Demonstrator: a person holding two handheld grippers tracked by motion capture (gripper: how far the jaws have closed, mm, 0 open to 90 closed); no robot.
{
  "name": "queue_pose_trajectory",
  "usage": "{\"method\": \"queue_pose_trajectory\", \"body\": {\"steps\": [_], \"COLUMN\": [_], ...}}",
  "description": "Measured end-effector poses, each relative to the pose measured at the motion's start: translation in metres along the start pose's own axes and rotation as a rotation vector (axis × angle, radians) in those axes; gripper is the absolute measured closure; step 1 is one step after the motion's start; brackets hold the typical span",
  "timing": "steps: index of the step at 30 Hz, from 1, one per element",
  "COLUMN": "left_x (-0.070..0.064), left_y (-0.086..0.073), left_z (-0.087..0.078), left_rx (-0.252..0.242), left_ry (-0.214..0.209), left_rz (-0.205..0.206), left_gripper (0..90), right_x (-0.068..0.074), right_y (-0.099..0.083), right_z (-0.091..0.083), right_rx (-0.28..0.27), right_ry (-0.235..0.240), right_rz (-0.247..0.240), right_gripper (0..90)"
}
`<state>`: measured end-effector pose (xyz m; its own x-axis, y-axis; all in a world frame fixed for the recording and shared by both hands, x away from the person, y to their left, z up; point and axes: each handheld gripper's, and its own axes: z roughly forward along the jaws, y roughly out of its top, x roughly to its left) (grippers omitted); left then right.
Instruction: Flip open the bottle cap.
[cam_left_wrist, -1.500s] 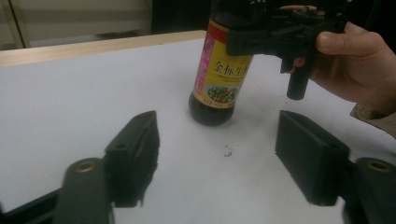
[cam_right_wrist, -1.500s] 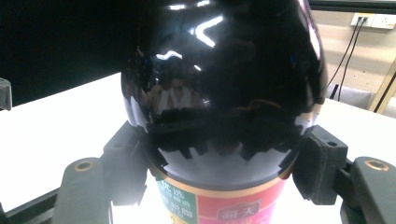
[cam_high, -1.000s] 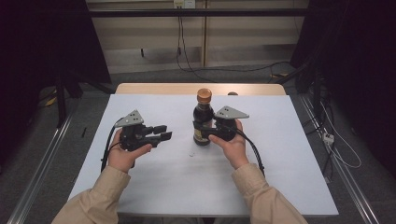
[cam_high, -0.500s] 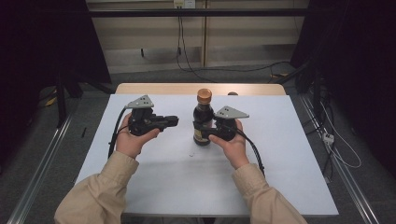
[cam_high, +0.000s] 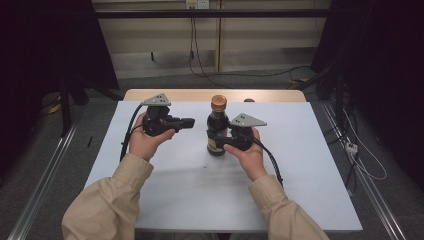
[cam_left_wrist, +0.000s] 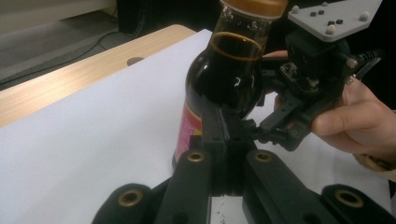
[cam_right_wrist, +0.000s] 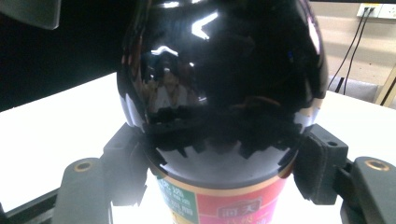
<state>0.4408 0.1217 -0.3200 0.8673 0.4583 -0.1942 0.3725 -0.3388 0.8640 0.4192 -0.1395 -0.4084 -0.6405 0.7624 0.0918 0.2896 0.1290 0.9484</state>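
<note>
gripping sauce bottle (cam_high: 217, 131) w/ right gripper (cam_high: 226, 140), left gripper (cam_high: 190, 121) closed nearby

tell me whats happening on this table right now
A person at a white table works with a gripper in each hand. The right gripper is clamped around the body of a dark sauce bottle that stands upright on the table, its brown cap on. The left gripper, jaws shut and holding nothing, is raised beside the bottle and points at its upper part, not touching it.
</note>
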Motion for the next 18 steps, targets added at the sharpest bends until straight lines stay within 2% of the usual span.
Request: {"method": "queue_pose_trajectory", "body": {"steps": [2, 7, 12, 15, 18], "left_x": [0.001, -0.001, -0.003, -0.003, -0.003], "left_y": [0.003, 0.014, 0.024, 0.028, 0.033], "left_z": [0.002, 0.007, 0.013, 0.015, 0.018], "left_rx": [-0.005, 0.013, 0.017, 0.017, 0.019], "left_ry": [-0.009, -0.018, -0.003, -0.009, -0.006], "left_rz": [-0.007, 0.009, 0.025, 0.015, 0.023], "left_gripper": [90.0, 90.0, 90.0, 90.0, 90.0], "right_x": [0.0, 0.0, 0.0, 0.001, 0.001], "right_y": [0.0, 0.0, 0.0, 0.0, 0.0], "right_z": [0.0, 0.0, 0.0, 0.0, 0.0], "right_rx": [-0.001, -0.001, 0.0, 0.002, 0.004], "right_ry": [0.001, -0.002, -0.003, -0.004, -0.004], "right_rz": [0.0, 0.003, 0.003, 0.003, 0.002], "right_gripper": [30.1, 30.1, 30.1, 30.2, 30.3]}}
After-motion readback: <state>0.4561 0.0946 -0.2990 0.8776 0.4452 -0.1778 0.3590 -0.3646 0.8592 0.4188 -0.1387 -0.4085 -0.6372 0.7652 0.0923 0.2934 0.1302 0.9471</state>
